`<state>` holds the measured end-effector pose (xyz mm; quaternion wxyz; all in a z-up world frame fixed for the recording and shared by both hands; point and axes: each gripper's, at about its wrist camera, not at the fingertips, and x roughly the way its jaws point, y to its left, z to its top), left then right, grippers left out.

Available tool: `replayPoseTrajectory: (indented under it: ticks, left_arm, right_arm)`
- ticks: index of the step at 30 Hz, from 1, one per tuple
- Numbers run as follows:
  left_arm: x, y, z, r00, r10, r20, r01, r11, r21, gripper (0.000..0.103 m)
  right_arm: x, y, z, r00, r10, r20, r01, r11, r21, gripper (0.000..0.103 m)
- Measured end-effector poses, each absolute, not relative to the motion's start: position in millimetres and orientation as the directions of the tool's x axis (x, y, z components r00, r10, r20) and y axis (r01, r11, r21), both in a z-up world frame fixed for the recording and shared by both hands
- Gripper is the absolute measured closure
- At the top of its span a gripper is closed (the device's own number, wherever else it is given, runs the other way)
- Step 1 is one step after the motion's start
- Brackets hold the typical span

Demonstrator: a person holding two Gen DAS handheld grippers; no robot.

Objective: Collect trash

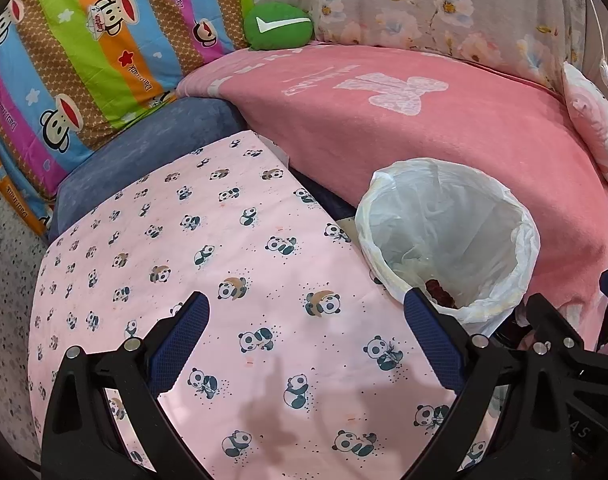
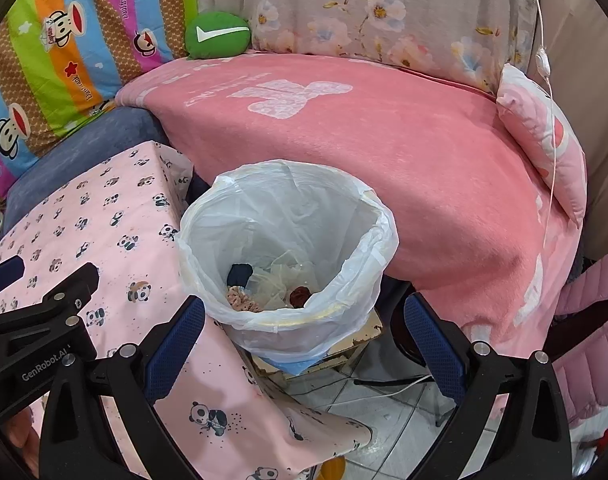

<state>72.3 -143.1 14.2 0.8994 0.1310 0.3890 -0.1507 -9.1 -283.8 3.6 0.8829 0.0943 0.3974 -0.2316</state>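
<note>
A bin lined with a white plastic bag (image 2: pixel 367 240) stands on a small stool beside the table; it also shows in the left wrist view (image 1: pixel 519 248). Inside lie a dark blue item (image 2: pixel 240 274), a pink scrunchie (image 2: pixel 242 300), crumpled sheer wrap (image 2: pixel 280 280) and a dark red piece (image 2: pixel 300 296). My left gripper (image 1: pixel 305 304) is open and empty over the panda tablecloth (image 1: pixel 208 248). My right gripper (image 2: pixel 304 308) is open and empty, just in front of the bin's near rim. The left gripper's body (image 2: pixel 44 320) shows at the left of the right wrist view.
A pink blanket (image 2: pixel 383 140) covers the sofa behind the bin, with a green cushion (image 2: pixel 218 34), a striped monkey quilt (image 1: pixel 84 60) and a pink pillow (image 2: pixel 543 140). A white cord (image 2: pixel 543 60) hangs at the right. Cables lie on the tiled floor (image 2: pixel 391 392).
</note>
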Motion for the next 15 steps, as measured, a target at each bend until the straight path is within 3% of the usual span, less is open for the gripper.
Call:
replayPoseTrajectory:
  ticks: [15]
  left_arm:
    - [70.3, -150.2, 12.7, 0.645, -0.174, -0.744, 0.387, 0.914, 0.122, 0.01]
  right_arm:
    - [-11.0, -288.7, 3.8, 0.575, -0.34, -0.744, 0.495, 0.869, -0.014, 0.007]
